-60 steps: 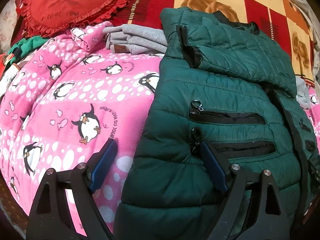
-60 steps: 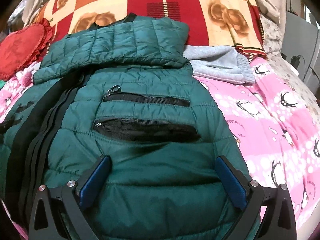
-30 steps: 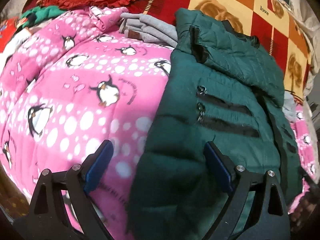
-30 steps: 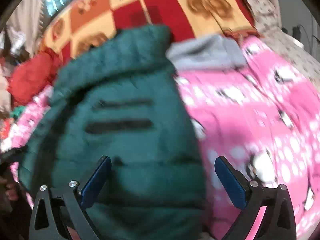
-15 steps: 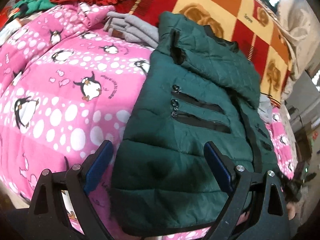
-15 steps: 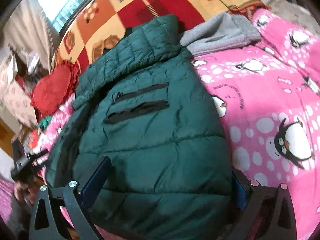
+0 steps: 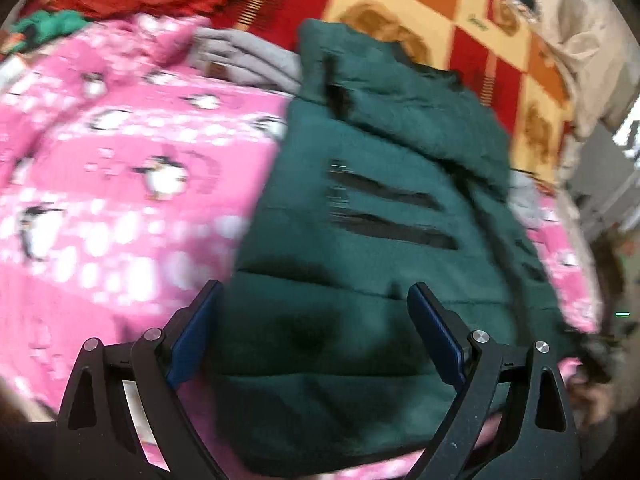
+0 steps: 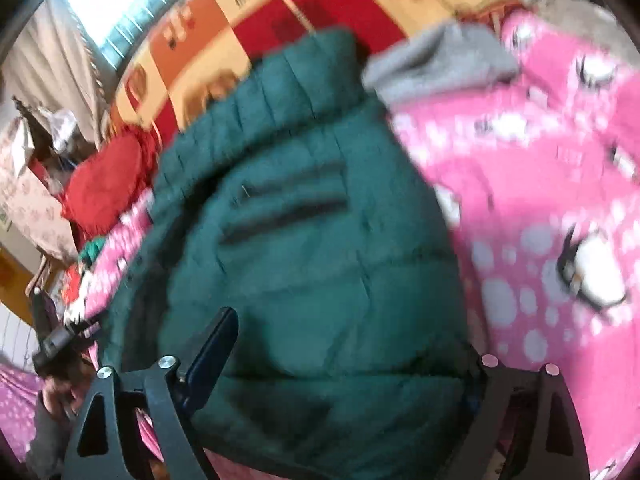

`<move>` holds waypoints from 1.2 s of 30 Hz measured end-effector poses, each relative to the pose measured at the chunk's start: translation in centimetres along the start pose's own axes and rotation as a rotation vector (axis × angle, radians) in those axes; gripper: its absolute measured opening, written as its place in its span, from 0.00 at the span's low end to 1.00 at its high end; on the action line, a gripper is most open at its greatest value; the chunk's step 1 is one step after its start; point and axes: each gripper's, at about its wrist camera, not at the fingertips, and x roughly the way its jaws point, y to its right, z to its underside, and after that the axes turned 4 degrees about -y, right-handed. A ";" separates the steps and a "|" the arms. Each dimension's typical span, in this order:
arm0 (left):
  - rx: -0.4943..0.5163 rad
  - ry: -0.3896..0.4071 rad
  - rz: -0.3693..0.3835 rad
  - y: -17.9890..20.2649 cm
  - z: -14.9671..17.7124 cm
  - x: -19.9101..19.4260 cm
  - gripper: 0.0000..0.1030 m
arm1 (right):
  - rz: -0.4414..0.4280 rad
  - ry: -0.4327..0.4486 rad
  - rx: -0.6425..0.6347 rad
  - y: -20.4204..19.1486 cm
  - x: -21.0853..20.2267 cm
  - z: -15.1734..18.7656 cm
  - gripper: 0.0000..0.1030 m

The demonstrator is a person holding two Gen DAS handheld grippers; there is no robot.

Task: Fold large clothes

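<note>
A dark green puffer jacket (image 7: pixel 372 216) lies front-up on a pink penguin blanket (image 7: pixel 100 184), its two black pocket zips showing. It also fills the middle of the right wrist view (image 8: pixel 304 248). My left gripper (image 7: pixel 316 332) is open, its jaws wide apart over the jacket's bottom hem, left pad at the jacket's left edge. My right gripper (image 8: pixel 344 356) is open over the hem from the other side; its right pad is hidden behind the jacket's edge. Both views are motion-blurred.
A folded grey garment (image 7: pixel 244 60) lies past the jacket's collar, also seen in the right wrist view (image 8: pixel 440 56). A red, orange and cream checked blanket (image 7: pixel 440 12) covers the far side. A red frilled cushion (image 8: pixel 104 184) lies far left.
Both grippers have pulled back toward the jacket's bottom hem, so the whole jacket came into view. Both stay open and empty. The jacket has not moved.
</note>
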 end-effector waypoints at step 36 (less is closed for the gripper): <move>-0.045 0.000 -0.169 0.4 0.3 0.8 0.46 | 0.084 0.011 0.073 -1.3 0.3 0.0 0.69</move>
